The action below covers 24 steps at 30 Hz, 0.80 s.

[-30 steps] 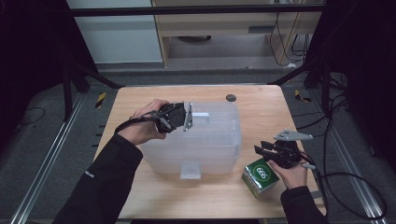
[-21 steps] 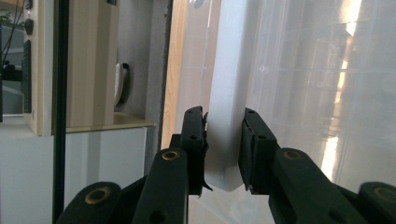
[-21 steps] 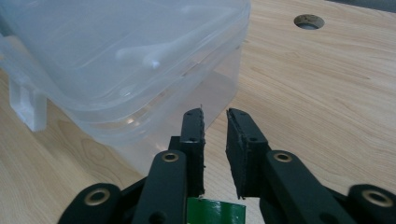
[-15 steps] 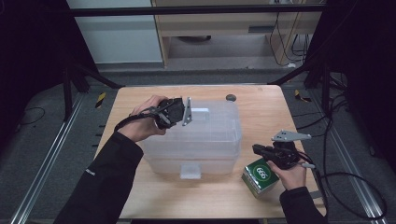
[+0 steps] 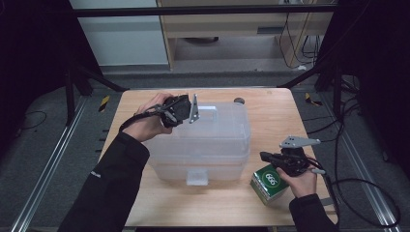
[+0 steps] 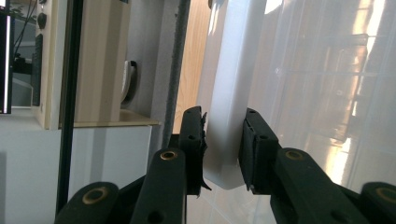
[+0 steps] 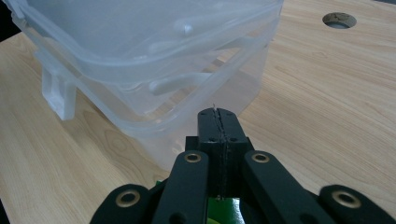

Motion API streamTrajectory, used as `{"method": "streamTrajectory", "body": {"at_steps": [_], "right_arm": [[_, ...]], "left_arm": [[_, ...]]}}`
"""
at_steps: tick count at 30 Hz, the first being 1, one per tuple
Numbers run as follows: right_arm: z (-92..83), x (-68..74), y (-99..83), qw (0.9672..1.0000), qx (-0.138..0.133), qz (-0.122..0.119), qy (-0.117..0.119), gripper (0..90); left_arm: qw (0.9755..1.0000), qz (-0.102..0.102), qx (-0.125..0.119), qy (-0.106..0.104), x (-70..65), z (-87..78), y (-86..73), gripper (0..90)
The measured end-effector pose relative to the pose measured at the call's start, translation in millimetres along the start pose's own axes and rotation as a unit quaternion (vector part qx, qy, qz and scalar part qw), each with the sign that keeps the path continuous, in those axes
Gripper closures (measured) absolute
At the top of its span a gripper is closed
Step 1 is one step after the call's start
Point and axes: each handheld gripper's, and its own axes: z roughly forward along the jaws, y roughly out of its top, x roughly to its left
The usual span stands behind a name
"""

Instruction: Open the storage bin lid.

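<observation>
Far latch of the storage box [image 5: 203, 140] gripped; right gripper [image 5: 270, 158] just closed empty

The white latch [image 6: 229, 102] on the box's far side is pinched between the jaws of the left gripper [image 6: 223, 149], ready to be released. The right gripper's jaws have just been closing and now meet with nothing between them, the box just ahead, the green carton [image 5: 269, 183] beneath; the right hand is judged free to steady the box on the surface [image 5: 270, 116].
</observation>
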Motion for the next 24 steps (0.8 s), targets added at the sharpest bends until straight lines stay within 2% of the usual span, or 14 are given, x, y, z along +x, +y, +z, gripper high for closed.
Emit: {"method": "streamTrajectory", "body": {"at_steps": [8,11,16,20,24], "right_arm": [[0.0,-0.5,-1.7,1.0,-0.001,-0.001,0.007,90.0],[0.9,0.9,-1.6,0.9998,-0.003,-0.007,0.019,90.0],[2.5,3.3,-2.0,0.9998,-0.004,-0.007,0.02,90.0],[2.9,5.5,-1.3,0.9994,-0.013,-0.001,0.033,90.0],[3.7,7.3,0.0,0.9992,-0.018,-0.005,0.036,90.0]], "left_arm": [[0.9998,-0.015,-0.004,0.007,6.6,3.0,-1.0,71.3],[0.9998,-0.018,0.0,0.011,9.4,3.9,-0.3,71.2],[0.9996,-0.027,-0.004,0.013,11.4,5.5,-0.8,70.9],[0.9993,-0.032,-0.008,0.015,14.0,6.9,-1.9,70.6],[0.9992,-0.035,-0.01,0.013,15.6,7.4,-2.5,70.0]]}}
